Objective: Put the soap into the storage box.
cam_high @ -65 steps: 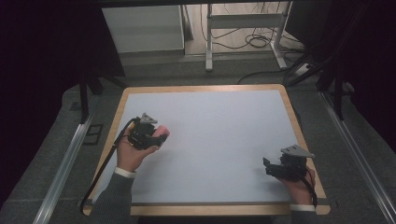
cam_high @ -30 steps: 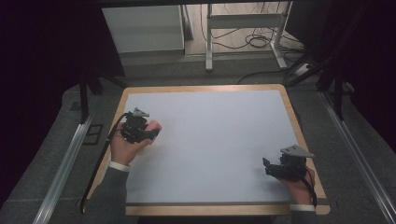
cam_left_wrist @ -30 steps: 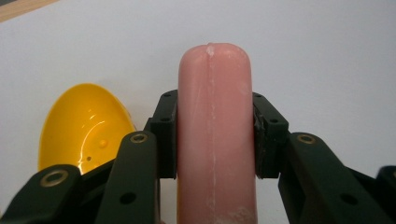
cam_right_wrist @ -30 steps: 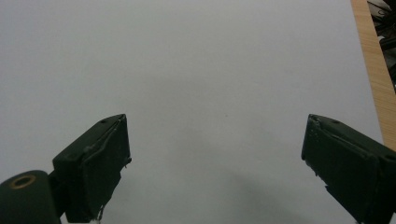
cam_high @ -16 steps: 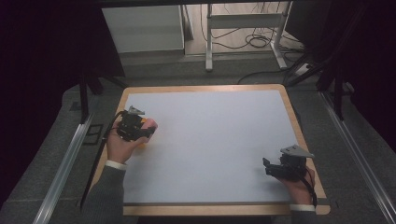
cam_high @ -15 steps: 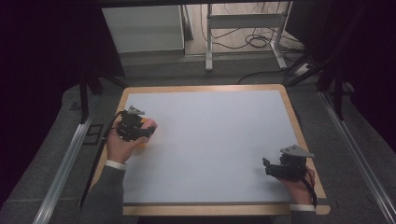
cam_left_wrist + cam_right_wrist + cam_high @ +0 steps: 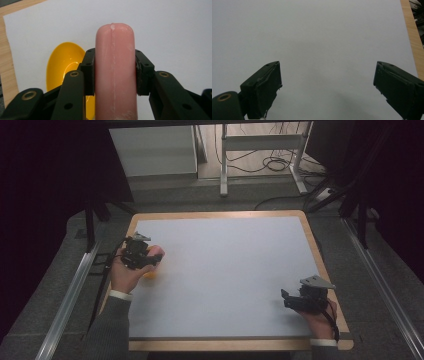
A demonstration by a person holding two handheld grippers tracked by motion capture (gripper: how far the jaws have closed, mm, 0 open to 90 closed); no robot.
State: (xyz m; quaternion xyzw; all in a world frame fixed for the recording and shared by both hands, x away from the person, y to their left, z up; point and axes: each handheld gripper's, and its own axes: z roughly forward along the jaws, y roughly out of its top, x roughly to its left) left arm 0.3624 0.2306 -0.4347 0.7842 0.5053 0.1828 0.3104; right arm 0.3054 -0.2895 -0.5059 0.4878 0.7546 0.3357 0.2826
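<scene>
Desk (image 7: 220, 270): white sheet over a wooden top, light wood border showing on all sides.

Left gripper (image 7: 145, 257), near the desk's left edge, about midway along it. Jaws clamped on a pink sausage-shaped piece (image 7: 115, 72), one pad against each flank; the rounded end sticks out past the jaw tips (a faint seam runs down its length). From the high view its pink tip shows just beyond the hand.

Right gripper (image 7: 287, 299), near the desk's near right corner, well apart from the left one. Jaws spread wide, nothing between them, bare white sheet beneath.

Yellow bowl (image 7: 65, 67): glossy, lying on the sheet just beside the left gripper, partly hidden behind its jaws, close to the desk's left edge.
</scene>
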